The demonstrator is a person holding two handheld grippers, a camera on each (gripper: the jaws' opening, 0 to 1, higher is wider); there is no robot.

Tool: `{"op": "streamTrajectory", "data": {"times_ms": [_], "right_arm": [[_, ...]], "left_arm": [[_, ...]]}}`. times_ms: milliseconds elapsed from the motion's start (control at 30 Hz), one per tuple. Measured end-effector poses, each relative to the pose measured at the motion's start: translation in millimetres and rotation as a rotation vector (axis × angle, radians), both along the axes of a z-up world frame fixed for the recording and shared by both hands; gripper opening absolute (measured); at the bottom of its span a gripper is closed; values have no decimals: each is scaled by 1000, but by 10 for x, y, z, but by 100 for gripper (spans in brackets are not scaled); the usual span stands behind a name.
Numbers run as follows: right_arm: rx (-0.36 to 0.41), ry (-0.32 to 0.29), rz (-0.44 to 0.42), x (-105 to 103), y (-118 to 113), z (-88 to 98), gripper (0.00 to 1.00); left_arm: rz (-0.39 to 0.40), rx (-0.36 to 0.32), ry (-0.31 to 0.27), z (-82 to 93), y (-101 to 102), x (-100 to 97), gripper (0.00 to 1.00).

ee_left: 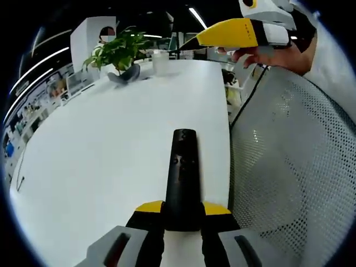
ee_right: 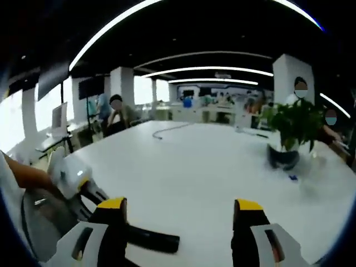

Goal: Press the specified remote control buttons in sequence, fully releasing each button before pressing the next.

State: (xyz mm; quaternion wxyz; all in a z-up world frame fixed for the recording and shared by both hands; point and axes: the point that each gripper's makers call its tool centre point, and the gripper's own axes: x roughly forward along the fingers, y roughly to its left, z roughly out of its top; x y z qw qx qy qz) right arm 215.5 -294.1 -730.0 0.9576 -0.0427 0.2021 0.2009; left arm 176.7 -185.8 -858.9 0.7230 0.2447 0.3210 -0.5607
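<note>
A long black remote control point(ee_left: 183, 172) points away from me over the white table point(ee_left: 100, 150), close to its right edge. My left gripper point(ee_left: 183, 210) is shut on the remote's near end, a yellow-tipped finger on each side. Small buttons show on the remote's upper face. My right gripper point(ee_left: 222, 34) hovers at the top right, held in a hand, well above and beyond the remote. In the right gripper view my right gripper point(ee_right: 179, 214) is open with nothing between its fingers. The remote point(ee_right: 153, 239) lies at its lower left, with the left gripper point(ee_right: 83, 186) behind it.
A potted plant point(ee_left: 119, 53) and a white cup point(ee_left: 160, 61) stand at the table's far end. A grey mesh chair point(ee_left: 295, 167) sits just past the right edge. A cable point(ee_right: 167, 130) lies across the table point(ee_right: 194, 167), with people seated beyond it.
</note>
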Motion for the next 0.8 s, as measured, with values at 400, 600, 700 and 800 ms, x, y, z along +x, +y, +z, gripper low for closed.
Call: {"op": "streamTrajectory", "data": {"times_ms": [400, 600, 700, 800], "right_arm": [[-44, 3, -6, -13, -34, -49, 75], [-28, -4, 26, -14, 41, -37, 82], [-32, 21, 30, -22, 43, -83, 83], [-40, 21, 21, -13, 21, -95, 82]], "left_arm": [[-26, 42, -25, -2, 140, 341, 22], [-40, 77, -58, 48, 231, 754, 22], [-39, 83, -70, 67, 271, 952, 22], [-69, 127, -108, 66, 325, 1147, 22]]}}
